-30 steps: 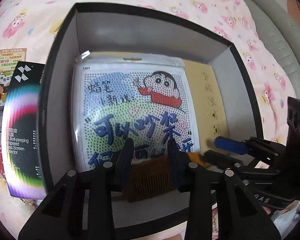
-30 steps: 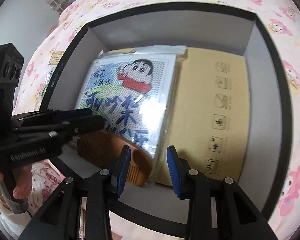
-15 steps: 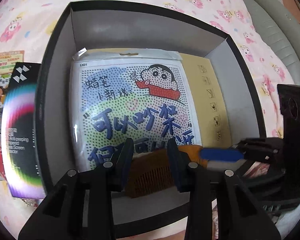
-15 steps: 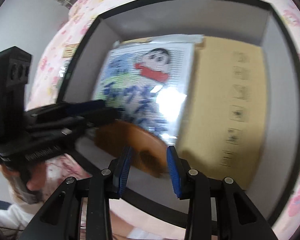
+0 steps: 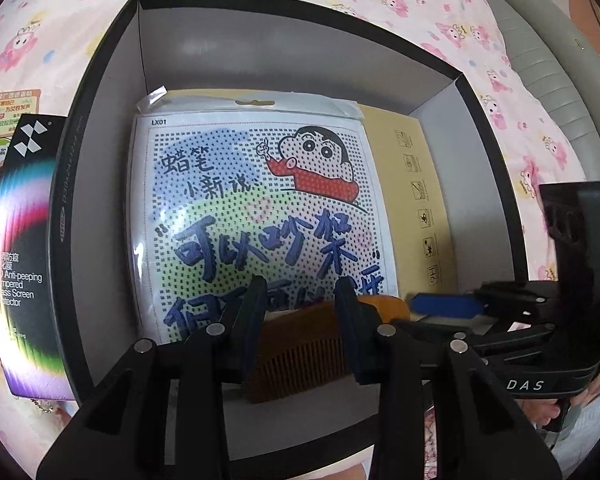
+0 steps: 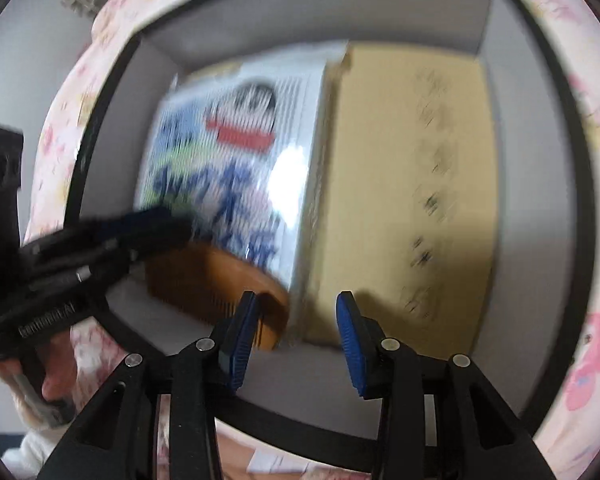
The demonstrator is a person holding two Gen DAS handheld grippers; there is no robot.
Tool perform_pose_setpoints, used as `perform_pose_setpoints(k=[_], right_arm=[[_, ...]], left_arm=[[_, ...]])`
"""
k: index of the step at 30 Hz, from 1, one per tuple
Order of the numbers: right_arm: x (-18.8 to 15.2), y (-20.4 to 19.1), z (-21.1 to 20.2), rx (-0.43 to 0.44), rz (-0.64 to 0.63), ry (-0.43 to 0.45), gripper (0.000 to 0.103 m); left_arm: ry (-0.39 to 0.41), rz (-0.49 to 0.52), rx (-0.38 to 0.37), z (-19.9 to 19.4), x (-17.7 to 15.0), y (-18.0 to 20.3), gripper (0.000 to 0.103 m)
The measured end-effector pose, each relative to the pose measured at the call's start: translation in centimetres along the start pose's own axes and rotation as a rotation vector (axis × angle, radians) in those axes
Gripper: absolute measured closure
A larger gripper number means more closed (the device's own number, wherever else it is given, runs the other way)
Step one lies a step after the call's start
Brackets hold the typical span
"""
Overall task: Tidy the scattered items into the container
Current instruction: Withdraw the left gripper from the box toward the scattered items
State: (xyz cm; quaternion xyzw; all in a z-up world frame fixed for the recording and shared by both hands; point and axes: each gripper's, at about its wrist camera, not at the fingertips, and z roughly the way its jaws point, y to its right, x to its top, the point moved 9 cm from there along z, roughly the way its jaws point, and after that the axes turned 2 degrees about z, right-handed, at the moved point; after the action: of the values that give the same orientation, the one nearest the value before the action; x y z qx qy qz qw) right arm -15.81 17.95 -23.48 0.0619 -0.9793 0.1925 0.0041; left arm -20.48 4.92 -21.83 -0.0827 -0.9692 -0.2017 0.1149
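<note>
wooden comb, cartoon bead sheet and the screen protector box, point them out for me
wooden comb (image 5: 300, 354), left wrist view, on its teeth between the fingers
cartoon bead sheet (image 5: 256, 216), left wrist view, middle of the printed face
screen protector box (image 5: 22, 264), left wrist view, on its rainbow front, outside the container

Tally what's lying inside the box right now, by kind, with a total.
Cartoon craft pack: 1
Tan flat carton: 1
Wooden comb: 1
Total: 3
</note>
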Motion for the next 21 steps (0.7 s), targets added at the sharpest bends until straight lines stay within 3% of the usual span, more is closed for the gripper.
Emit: perform_pose_setpoints(k=[4,8,11,13,17,21], right_arm=[[0.1,-1.5,0.7,0.096,0.030,-0.022,0.063],[0.2,-2.3,0.9,0.059,0.004,-0.007,0.061],[0.4,-2.2,-0.2,0.019,-0.021,0.056,0.061],[1.0,-1.5,-1.8,-0.055,-0.032,0.134,0.061],[1.6,-1.6,-3.2,-0.072,-0.047,0.204,0.061],[0.5,-2.8,-1.2,0.045,-0.046,0.127,0.061]], left_arm=[[-0.007,-0.002,-0.018,0.4,0.0,0.2,0.068],[-0.021,0.014,-0.011,1.1,-0.1,0.4,0.067],[-0.024,0.014,-0.032,1.2,0.0,0.6,0.067],[-0.037,-0.002,-0.074,1.2,0.0,0.7,0.067],[-0.041,-0.046,-0.155,0.8,0.1,0.8,0.067],[-0.006,-0.050,-0.105,0.2,0.4,0.3,0.067]])
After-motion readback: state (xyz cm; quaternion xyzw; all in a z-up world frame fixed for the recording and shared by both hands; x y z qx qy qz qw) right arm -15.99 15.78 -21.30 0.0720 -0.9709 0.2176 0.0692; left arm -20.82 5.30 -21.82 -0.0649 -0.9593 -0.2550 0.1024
